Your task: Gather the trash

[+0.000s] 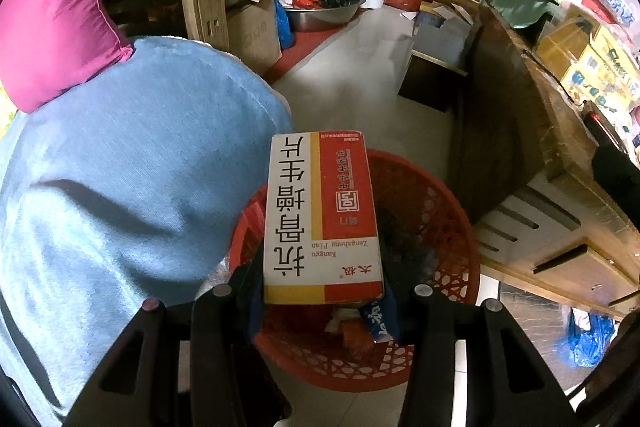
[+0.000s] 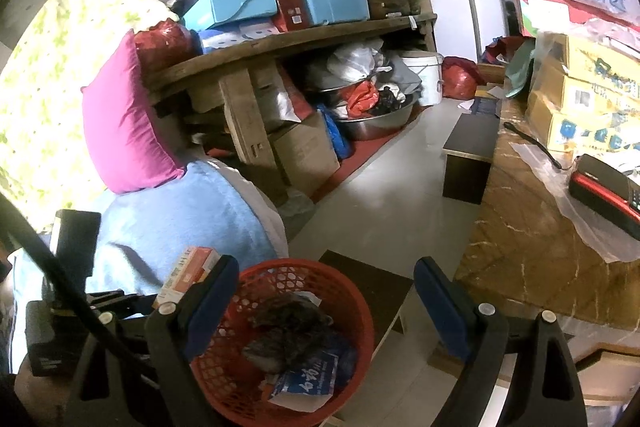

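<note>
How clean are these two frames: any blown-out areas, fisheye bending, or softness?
Left wrist: sharp print on the medicine box, dark vignetted corners, cabinet edges bowed. Right wrist: floral fabric at left blown out, wooden shelf curved by the lens, red basket fairly crisp.

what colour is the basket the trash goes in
Red: a round latticed plastic basket, seen best in the right wrist view.

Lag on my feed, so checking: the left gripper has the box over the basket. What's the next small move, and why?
Probably open the left gripper and drop the box. It hangs clamped above the red basket, which already holds trash, and the open right gripper holds nothing and stands clear of the drop.
</note>
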The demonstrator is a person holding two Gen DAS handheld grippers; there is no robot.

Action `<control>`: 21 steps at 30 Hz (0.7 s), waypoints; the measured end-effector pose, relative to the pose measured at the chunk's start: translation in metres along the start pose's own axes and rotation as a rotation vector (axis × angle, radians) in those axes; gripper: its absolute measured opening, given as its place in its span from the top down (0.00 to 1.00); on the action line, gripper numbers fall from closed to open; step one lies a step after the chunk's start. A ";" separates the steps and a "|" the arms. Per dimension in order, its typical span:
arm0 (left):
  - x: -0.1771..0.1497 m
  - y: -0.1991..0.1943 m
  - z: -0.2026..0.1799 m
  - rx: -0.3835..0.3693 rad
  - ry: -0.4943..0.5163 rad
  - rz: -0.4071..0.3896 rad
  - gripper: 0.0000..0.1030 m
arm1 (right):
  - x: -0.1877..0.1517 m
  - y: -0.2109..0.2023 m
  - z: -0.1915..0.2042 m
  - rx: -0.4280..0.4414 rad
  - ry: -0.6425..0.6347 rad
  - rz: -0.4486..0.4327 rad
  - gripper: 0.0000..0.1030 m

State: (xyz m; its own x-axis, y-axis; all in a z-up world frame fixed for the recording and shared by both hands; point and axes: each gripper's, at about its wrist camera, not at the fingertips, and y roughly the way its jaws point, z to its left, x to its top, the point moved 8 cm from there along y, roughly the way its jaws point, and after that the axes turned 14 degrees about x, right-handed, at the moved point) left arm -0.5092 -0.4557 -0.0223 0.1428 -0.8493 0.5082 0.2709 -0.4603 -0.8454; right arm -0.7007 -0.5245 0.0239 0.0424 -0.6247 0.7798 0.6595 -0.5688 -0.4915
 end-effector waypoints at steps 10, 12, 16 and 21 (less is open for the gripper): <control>-0.001 0.014 -0.011 -0.017 0.055 0.026 0.30 | -0.005 0.000 0.003 0.001 0.006 0.002 0.12; -0.001 0.010 -0.008 -0.010 0.052 0.013 0.30 | -0.004 0.001 0.003 0.003 0.004 0.004 0.12; -0.002 0.002 -0.002 -0.009 0.038 -0.003 0.30 | -0.005 -0.002 0.009 0.008 -0.009 0.002 0.12; -0.005 -0.013 0.010 -0.007 0.009 -0.031 0.30 | -0.006 -0.009 0.025 0.012 -0.029 -0.009 0.12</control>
State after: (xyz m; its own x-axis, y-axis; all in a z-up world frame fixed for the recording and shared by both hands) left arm -0.5041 -0.4433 -0.0124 0.1259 -0.8367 0.5330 0.2681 -0.4886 -0.8303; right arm -0.6882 -0.5020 0.0335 0.0577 -0.6039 0.7950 0.6688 -0.5679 -0.4799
